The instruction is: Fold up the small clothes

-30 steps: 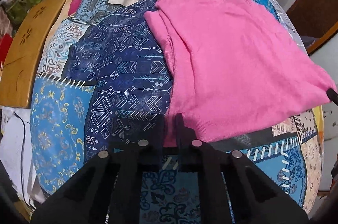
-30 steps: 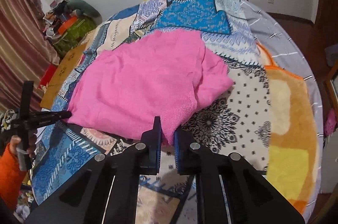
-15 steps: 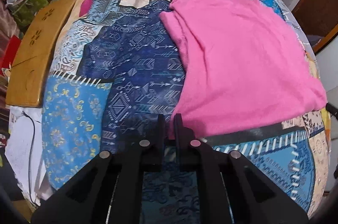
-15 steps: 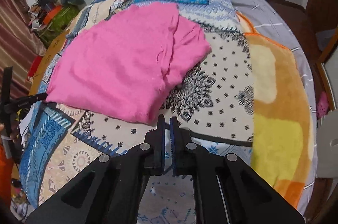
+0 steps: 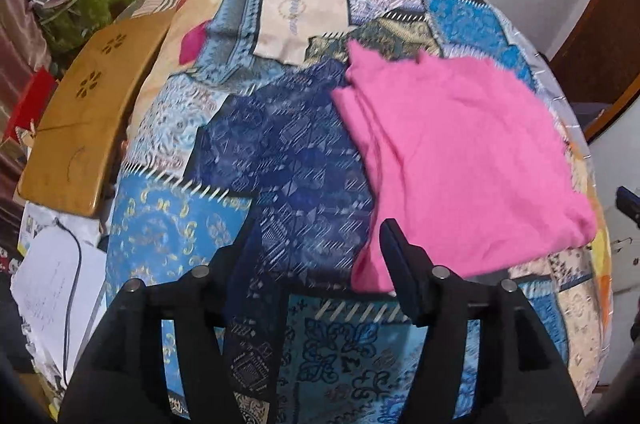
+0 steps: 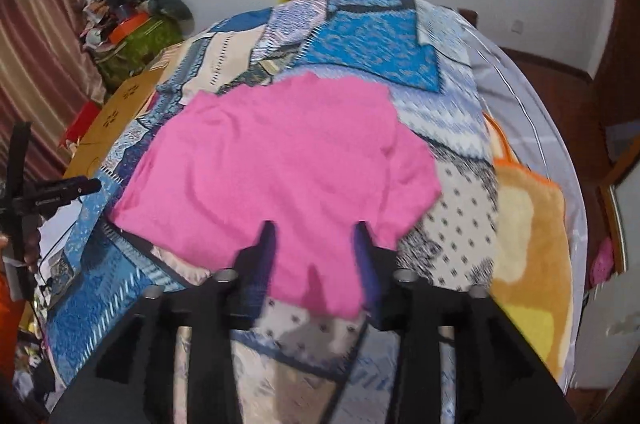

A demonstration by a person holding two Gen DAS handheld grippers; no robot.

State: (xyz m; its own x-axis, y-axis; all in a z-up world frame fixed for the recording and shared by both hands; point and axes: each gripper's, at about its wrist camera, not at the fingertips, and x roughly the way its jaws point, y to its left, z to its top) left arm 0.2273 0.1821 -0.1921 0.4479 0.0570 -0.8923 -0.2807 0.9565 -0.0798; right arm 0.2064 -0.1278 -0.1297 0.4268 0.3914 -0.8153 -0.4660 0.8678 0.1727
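Currently, the soft pink knit garment (image 6: pixel 280 160) is seen lying folded between the opening right gripper (image 6: pixel 314 228) fingers, unpinched; the left gripper (image 5: pixel 320 228) is opening beside its corner.

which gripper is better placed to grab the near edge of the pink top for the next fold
Right, probably. The right gripper has the pink top's near hem lying between its opening jaws. The left gripper is also opening, but over the patchwork bedcover, with the top's corner beside its right finger.

left gripper (image 5: pixel 320 236): pointed steeply down, jaws opening, fingers wide apart, nothing pinched | right gripper (image 6: pixel 316 236): pointed down, jaws opening, pads clear of cloth lying between them | left gripper also seen at left edge of right wrist view
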